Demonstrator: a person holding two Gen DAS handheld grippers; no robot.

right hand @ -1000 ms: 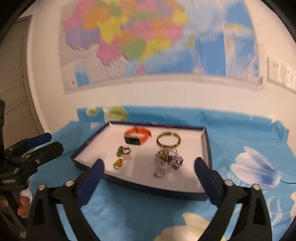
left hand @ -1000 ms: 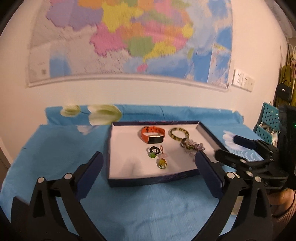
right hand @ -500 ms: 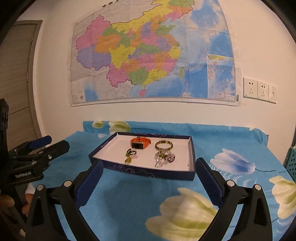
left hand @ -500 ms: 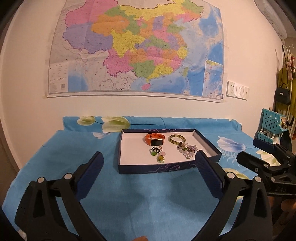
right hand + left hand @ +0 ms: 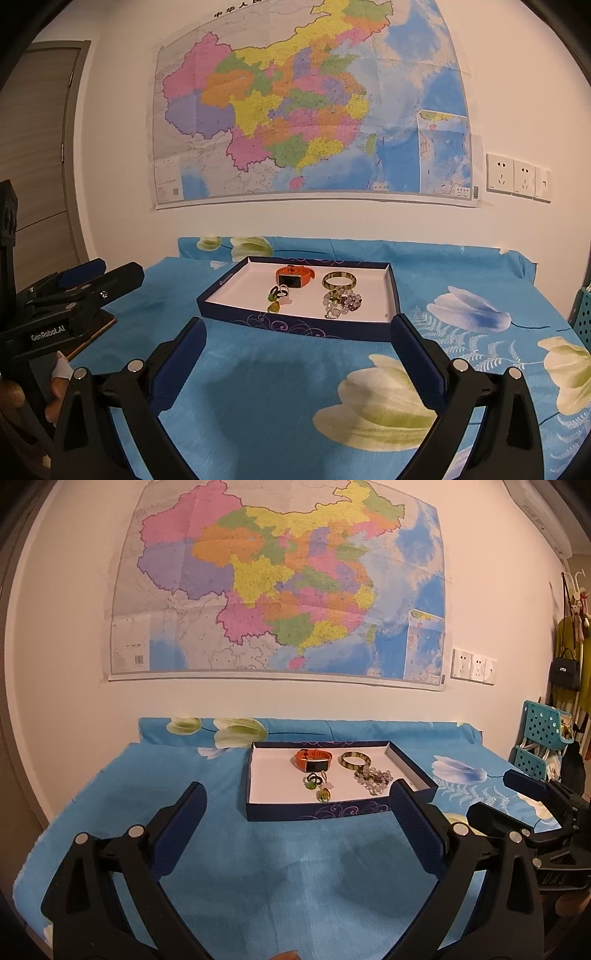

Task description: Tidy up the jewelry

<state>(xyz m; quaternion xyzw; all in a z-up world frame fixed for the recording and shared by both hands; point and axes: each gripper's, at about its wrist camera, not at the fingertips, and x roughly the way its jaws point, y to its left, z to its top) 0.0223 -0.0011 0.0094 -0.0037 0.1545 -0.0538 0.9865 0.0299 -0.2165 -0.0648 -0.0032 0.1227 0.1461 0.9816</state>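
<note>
Blue cloth [image 5: 295, 878] is lying under our left claw [image 5: 297, 805] and right claw [image 5: 297, 341]; we're holding both spread apart, tray [image 5: 317, 808] just ahead.

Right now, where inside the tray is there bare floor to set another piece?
Tray: its left half is bare, from the left wall to the orange watch and rings. The right side is crowded: bangle and bead bracelet.

Two wrist views, both facing the wall across the table

Each looks forward from well back; both share the tray [image 5: 317, 806] [image 5: 295, 325], map [image 5: 280, 590] and blue cloth [image 5: 295, 867].
</note>
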